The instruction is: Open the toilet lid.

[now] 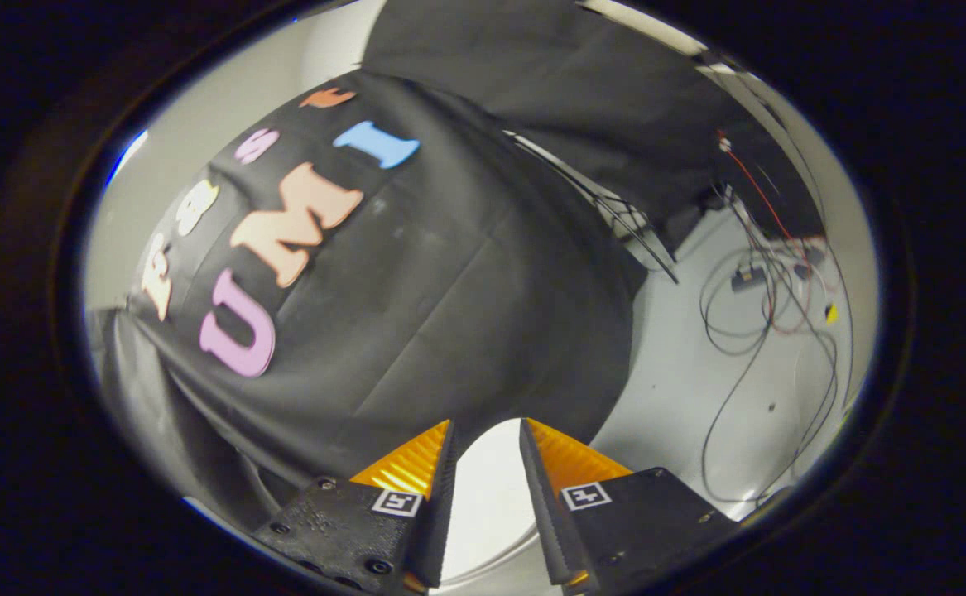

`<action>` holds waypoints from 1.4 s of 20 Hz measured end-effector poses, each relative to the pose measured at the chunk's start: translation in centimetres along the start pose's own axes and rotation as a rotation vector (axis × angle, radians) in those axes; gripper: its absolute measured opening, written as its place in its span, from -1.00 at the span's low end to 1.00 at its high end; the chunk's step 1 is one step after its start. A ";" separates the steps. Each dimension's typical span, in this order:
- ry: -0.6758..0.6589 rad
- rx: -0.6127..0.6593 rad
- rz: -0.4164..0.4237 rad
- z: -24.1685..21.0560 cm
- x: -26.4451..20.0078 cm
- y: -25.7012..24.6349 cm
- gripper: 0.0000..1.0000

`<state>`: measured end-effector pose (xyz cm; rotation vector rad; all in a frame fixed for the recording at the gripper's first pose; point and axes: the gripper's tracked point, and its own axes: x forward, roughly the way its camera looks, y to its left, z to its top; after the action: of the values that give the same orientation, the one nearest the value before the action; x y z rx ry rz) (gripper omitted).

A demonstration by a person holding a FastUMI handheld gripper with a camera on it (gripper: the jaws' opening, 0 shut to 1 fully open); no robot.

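Observation:
My gripper (487,426) shows two orange fingers with black pads (441,497), standing a narrow gap apart. A white, smooth piece, the toilet lid (489,480), fills that gap from pad to pad. Its rounded rim ends just past the fingertips. Both pads lie against it, so the gripper is shut on the lid. The view is rolled to one side. The rest of the toilet is hidden behind the fingers.
The black cloth wall (449,290) bulges close ahead of the fingers. To the right of it lies pale grey floor (673,389) with loose black and red cables (760,281) and small devices further off.

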<state>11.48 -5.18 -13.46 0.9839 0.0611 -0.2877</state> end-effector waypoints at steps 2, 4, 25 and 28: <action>-0.002 0.102 -0.009 -1.2 1.4 -2.3 -0.07; 0.011 0.177 -0.014 -2.8 2.1 -4.1 -0.07; 0.256 0.279 -0.112 -10.8 9.4 -10.5 -0.76; 0.240 0.245 -0.102 -10.3 9.1 -9.5 -0.80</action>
<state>18.46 -3.53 -28.54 1.2582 0.3013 -0.2739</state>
